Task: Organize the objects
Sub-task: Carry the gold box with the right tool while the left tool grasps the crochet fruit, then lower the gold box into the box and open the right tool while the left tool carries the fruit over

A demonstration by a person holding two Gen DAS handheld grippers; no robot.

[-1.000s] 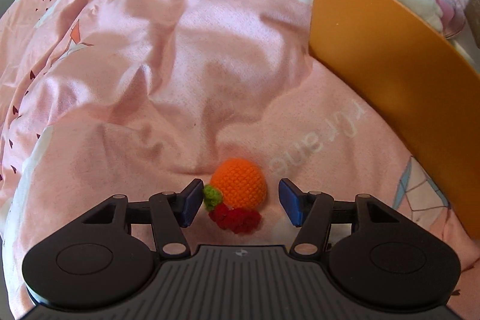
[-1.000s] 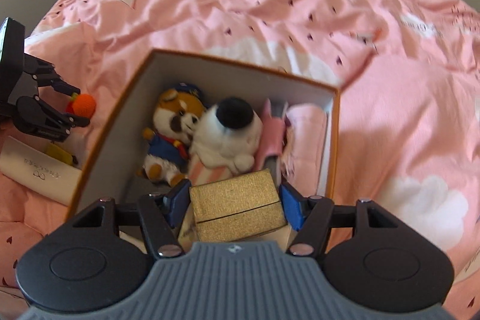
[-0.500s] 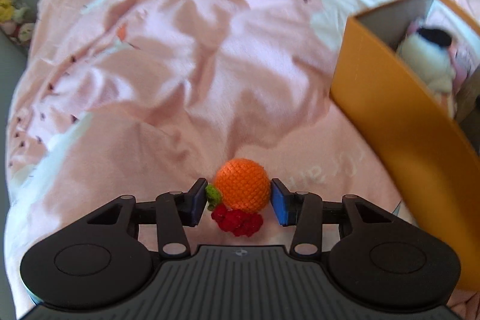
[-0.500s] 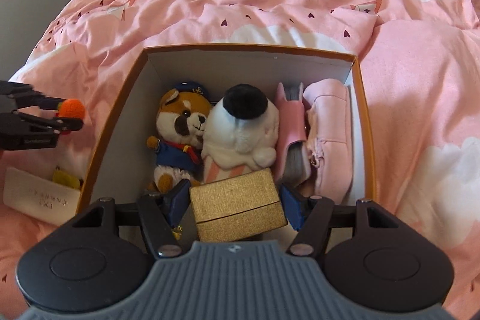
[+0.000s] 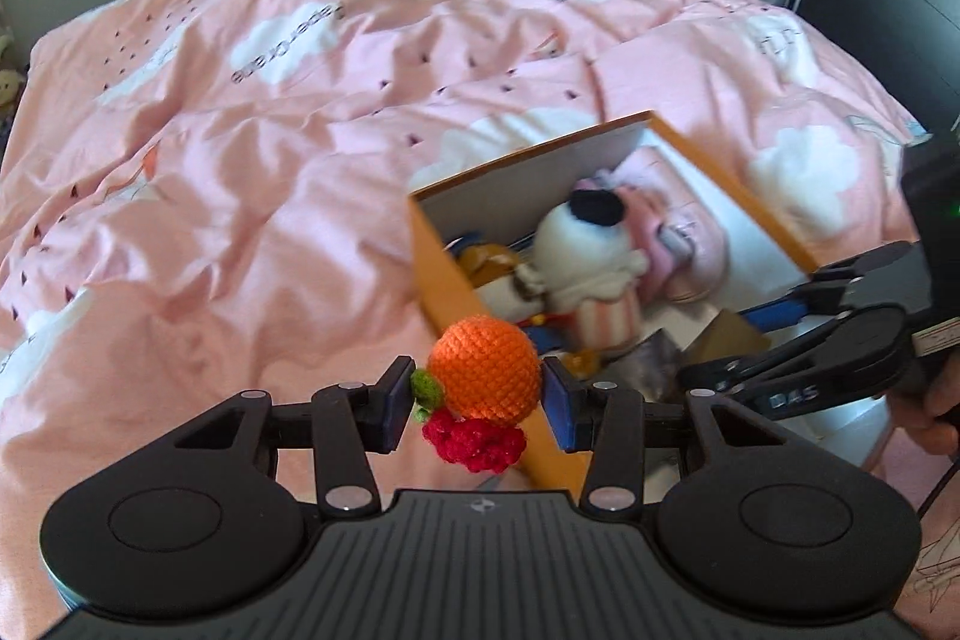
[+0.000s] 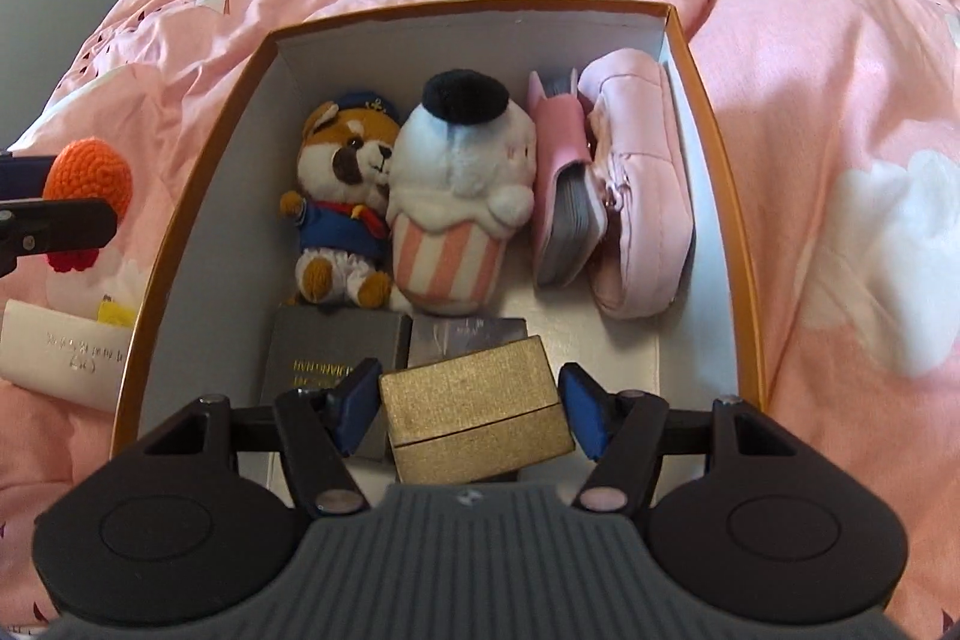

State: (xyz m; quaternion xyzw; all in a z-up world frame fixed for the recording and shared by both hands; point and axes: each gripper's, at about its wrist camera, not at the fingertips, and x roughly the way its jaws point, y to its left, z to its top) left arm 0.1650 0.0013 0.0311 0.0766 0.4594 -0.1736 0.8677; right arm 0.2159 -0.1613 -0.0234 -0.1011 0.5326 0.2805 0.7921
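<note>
A cardboard box (image 6: 714,148) is set on a bed quilt (image 6: 840,112). Inside, a dog plush (image 6: 345,196), a cupcake plush (image 6: 456,196), a notebook (image 6: 561,196) and a pouch (image 6: 639,196) are lined up left to right; two small boxes (image 6: 327,358) are placed before them. A card (image 6: 57,358) is laid left of the box.

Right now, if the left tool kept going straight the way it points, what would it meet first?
Likely the near wall of the orange box, just beyond the crocheted orange held in the left tool; depth is uncertain.
</note>
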